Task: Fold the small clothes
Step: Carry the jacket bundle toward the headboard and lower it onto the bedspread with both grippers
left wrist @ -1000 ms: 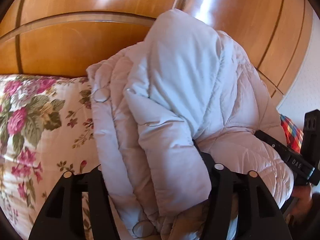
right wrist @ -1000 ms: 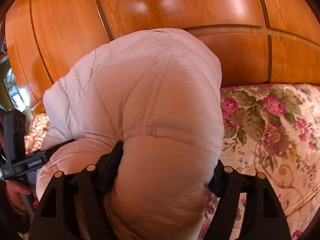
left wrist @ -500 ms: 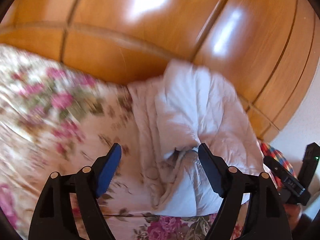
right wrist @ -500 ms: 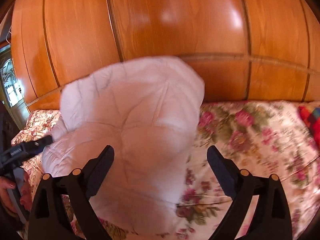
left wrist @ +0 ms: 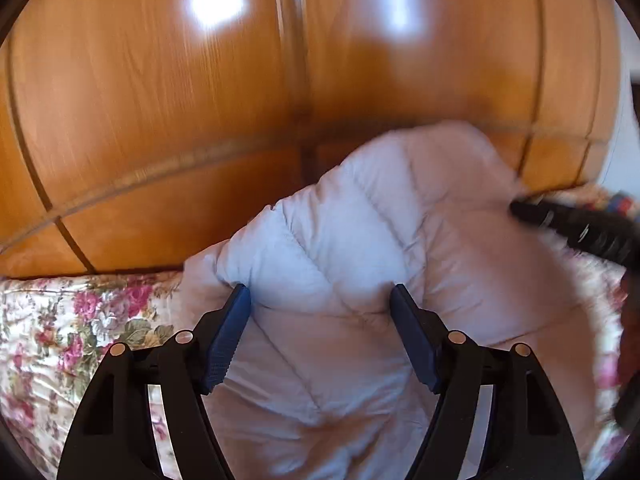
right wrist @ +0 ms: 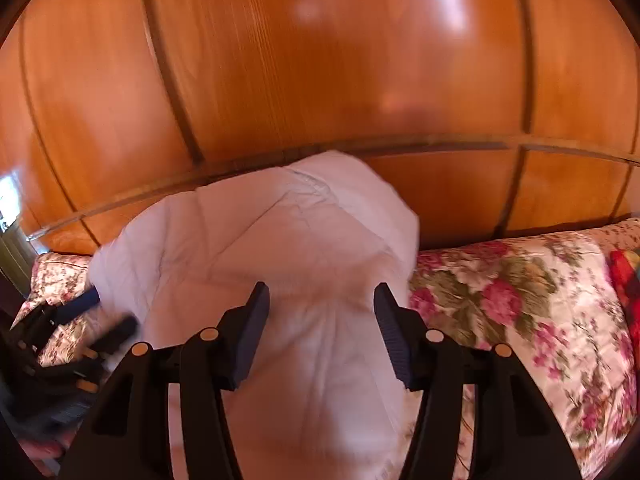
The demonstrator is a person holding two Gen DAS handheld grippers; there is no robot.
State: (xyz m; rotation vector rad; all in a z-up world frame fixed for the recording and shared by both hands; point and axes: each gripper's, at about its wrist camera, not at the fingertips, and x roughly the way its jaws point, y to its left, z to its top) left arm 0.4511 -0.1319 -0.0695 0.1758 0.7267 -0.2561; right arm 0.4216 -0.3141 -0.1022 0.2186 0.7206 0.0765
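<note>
While the pale puffy jacket [left wrist: 360,264] lies bunched on the floral bed [right wrist: 520,300] against the wooden headboard [left wrist: 160,100], left tool [left wrist: 320,300] and right tool [right wrist: 320,296] both straddle it, closing, neither clearly gripping

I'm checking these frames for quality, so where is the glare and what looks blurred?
Left wrist view: bright glare patches on the wooden headboard; the right gripper is smeared by motion. Right wrist view: softer glare on the wood, the puffy jacket and floral bedspread are blurred; both views bend straight lines.
</note>
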